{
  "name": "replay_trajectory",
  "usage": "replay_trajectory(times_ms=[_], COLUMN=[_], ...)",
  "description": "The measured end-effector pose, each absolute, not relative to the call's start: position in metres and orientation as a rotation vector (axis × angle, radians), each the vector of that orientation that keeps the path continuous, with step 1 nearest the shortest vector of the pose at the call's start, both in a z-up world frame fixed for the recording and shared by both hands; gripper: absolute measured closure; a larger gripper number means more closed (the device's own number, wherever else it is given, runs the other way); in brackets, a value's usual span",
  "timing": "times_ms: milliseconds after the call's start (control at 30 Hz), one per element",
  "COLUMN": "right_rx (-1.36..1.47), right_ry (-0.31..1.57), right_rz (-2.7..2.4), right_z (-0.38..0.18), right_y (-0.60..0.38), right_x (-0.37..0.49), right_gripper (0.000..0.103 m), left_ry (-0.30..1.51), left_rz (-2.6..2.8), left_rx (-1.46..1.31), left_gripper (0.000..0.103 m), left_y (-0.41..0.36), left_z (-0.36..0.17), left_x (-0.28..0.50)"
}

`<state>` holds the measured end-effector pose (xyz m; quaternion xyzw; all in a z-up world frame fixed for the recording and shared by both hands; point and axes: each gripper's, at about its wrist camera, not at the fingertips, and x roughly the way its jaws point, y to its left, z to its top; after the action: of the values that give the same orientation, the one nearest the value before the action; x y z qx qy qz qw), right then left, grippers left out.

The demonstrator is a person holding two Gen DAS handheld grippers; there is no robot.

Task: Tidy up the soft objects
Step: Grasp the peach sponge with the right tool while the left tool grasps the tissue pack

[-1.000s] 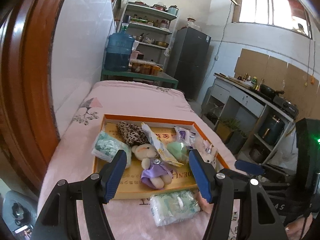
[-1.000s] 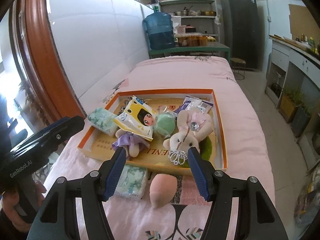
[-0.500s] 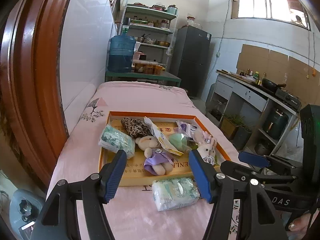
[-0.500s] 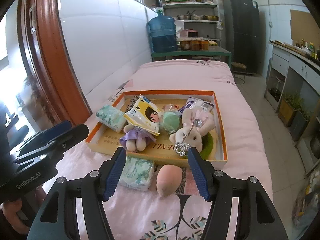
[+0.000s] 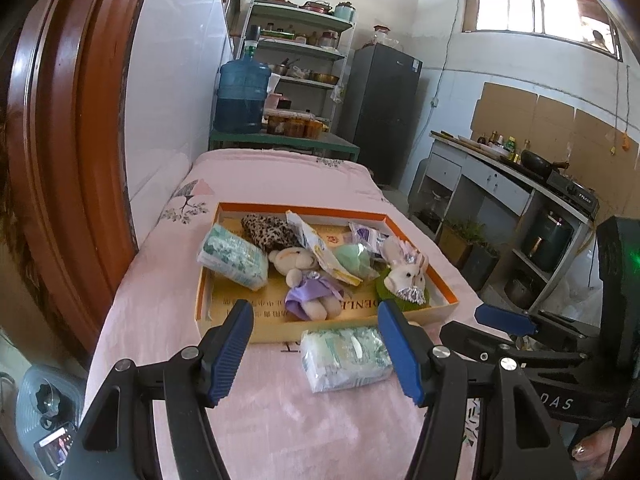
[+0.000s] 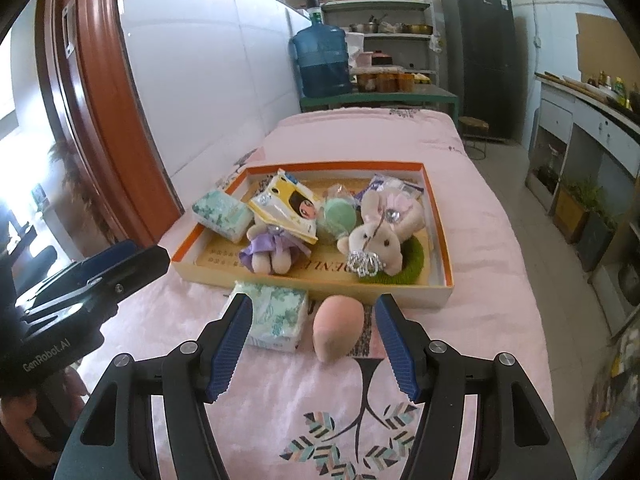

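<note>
Both my hand-held grippers, left (image 5: 316,344) and right (image 6: 314,340), hover spread wide and empty over the bed (image 6: 480,216), near the tissue pack (image 6: 276,316) and what looks like a pink sponge (image 6: 338,326) beside the tray (image 6: 440,248).

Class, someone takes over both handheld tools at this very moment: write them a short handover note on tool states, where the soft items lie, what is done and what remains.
Left tool: open, holding nothing, short of the tray.
Right tool: open, holding nothing, hovering over the two loose items.
In the orange tray: one tissue pack, purple-dress bear, rabbit plush, green puff, yellow packet, leopard-print item.
Outside, on the pink cover just before the tray: second tissue pack and peach sponge.
Done: most items are in the tray.
Left: probably those two loose items.
</note>
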<state>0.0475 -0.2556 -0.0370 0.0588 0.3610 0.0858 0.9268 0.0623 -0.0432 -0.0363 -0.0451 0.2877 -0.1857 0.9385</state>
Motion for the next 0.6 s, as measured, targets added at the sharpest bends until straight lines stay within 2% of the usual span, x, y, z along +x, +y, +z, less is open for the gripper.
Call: replay_trajectory(times_ms=[600], right_rx=[0.145], right_ry=[0.847], right_rz=[0.123], right_z=[-0.087], right_y=[-0.26], right_x=[0.088], right_gripper=[0.038], left_ry=[0.663], left_rz=[-0.381], left_rx=[-0.087], left_gripper=[0.039], left_y=[-0.047], left_z=[-0.063], left_x=[0.074])
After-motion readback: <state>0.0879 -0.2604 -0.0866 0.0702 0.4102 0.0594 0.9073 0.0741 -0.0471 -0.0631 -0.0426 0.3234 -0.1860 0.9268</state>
